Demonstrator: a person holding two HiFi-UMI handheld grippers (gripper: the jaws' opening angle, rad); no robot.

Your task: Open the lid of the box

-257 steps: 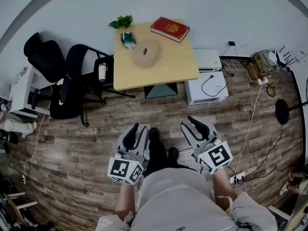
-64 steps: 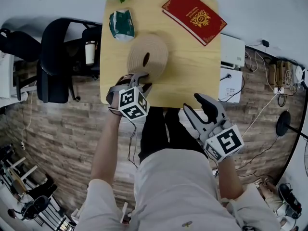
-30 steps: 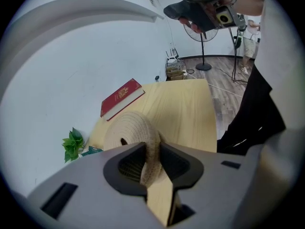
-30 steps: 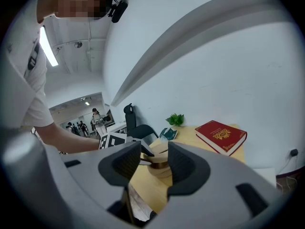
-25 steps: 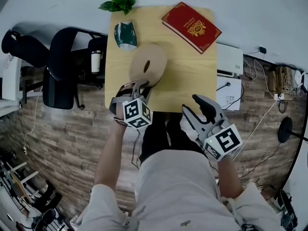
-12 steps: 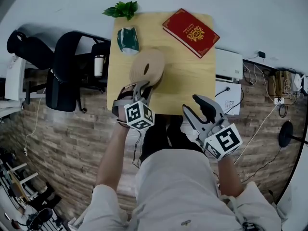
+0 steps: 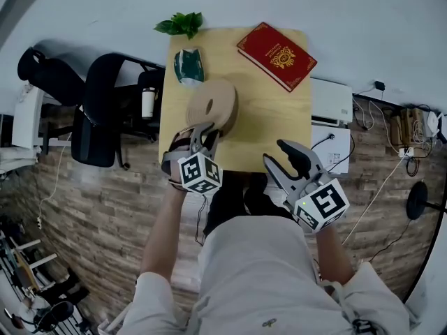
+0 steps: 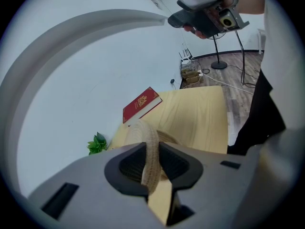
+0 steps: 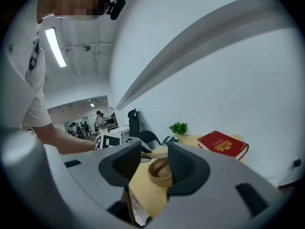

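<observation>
Two grippers are seen from the head view, one in each hand of the person, at the near edge of a light wooden table (image 7: 276,114). The left gripper (image 7: 204,131) is pointed down toward the round woven box (image 9: 161,171), which stands near the middle of the table, somewhat to the left. Its jaws are closed on the rim of the woven lid (image 7: 213,105) – in the left gripper view the rim is seen edge-on, pressed between the two dark pads. The lid is tilted and raised off the box on the side that is gripped; in the right gripper view a gap is visible between the lid and the box wall below it. An oval opening is seen in the face of the lid.

The right gripper (image 7: 279,156) is held just off the near edge of the table, at the right, well apart from the box. Its jaws are spread wide and nothing is held between them – only the distant box is seen through the gap.

A red book (image 7: 276,46) lies at the far right corner of the table, a green packet (image 7: 188,65) at the far left, and a small green plant (image 7: 181,24) at the far edge. A black office chair (image 7: 101,117) stands to the left of the table on the wooden floor (image 7: 91,208).
</observation>
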